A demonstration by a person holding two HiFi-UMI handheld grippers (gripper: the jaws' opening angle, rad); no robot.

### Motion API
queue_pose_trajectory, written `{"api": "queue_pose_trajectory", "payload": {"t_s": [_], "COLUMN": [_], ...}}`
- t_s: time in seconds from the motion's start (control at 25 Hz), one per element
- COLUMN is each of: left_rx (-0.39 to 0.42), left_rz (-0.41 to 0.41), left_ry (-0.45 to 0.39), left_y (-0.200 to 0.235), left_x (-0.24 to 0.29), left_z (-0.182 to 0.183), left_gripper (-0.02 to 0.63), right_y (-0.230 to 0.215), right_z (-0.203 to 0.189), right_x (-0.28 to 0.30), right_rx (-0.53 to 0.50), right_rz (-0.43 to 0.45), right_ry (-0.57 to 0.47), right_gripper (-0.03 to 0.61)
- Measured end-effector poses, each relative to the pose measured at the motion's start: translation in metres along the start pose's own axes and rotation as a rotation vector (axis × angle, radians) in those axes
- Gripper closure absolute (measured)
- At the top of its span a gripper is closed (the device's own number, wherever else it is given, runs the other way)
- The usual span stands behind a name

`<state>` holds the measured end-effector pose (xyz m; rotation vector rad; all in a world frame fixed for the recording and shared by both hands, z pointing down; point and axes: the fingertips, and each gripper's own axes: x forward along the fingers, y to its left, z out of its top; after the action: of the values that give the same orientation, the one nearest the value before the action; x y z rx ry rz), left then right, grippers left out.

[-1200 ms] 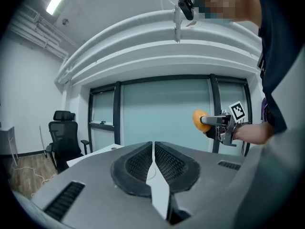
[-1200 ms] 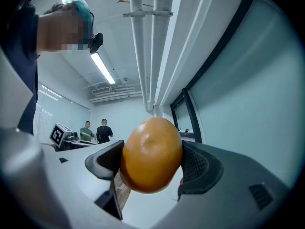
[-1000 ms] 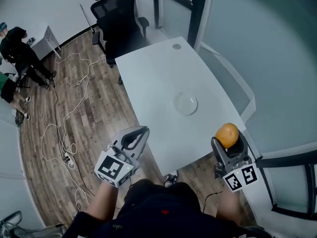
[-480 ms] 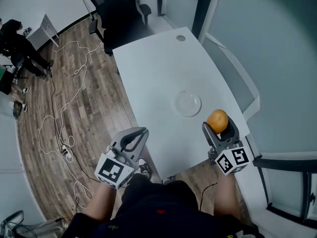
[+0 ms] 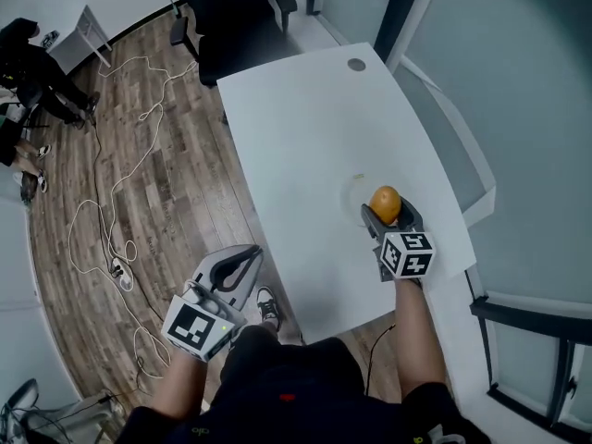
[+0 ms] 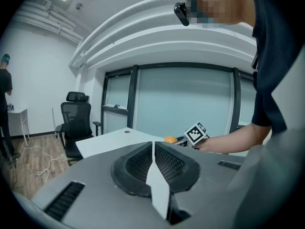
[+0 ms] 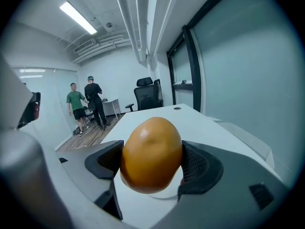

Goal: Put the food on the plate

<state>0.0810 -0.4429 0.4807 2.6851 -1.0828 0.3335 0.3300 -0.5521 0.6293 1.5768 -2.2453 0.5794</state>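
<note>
An orange fruit sits clamped between the jaws of my right gripper, which is shut on it. In the right gripper view the orange fruit fills the middle, squeezed by both black pads. It hangs right over the clear plate on the white table, and the gripper hides most of the plate. My left gripper hangs off the table's near left edge, shut with nothing in it. From the left gripper view the shut jaws point at the table, and the orange fruit shows far off.
A black office chair stands at the table's far end. White cables trail over the wood floor to the left. People stand at the room's far side. A glass wall runs along the table's right edge.
My right gripper has carried the orange forward and left from the table's near right corner to above the plate. The left gripper has stayed low at the near left.
</note>
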Motion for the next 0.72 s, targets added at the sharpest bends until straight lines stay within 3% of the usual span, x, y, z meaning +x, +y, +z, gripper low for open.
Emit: {"api": "queue_pose_trajectory", "payload": {"t_s": [0.2,0.44,0.72], "left_rx": [-0.018,-0.036,-0.034], "left_rz": [0.035,0.053,0.031], "left_ry": [0.030,0.048,0.037], "left_y": [0.015,0.016,0.010], "left_x": [-0.005,-0.010,-0.013], "left_z": [-0.014,-0.025,-0.026], "left_gripper": [0.579,0.580,0.578], "right_y": [-0.009,-0.023,-0.026], "right_z": [-0.039,-0.069,-0.079], "right_x": [0.058,0.085,0.099], "right_rx": [-0.036,-0.090,-0.098], "right_rz": [-0.007,-0.057,-0.081], "right_ry": [0.163,0.299,0.364], "right_gripper": [0.202,0.202,0.202]}}
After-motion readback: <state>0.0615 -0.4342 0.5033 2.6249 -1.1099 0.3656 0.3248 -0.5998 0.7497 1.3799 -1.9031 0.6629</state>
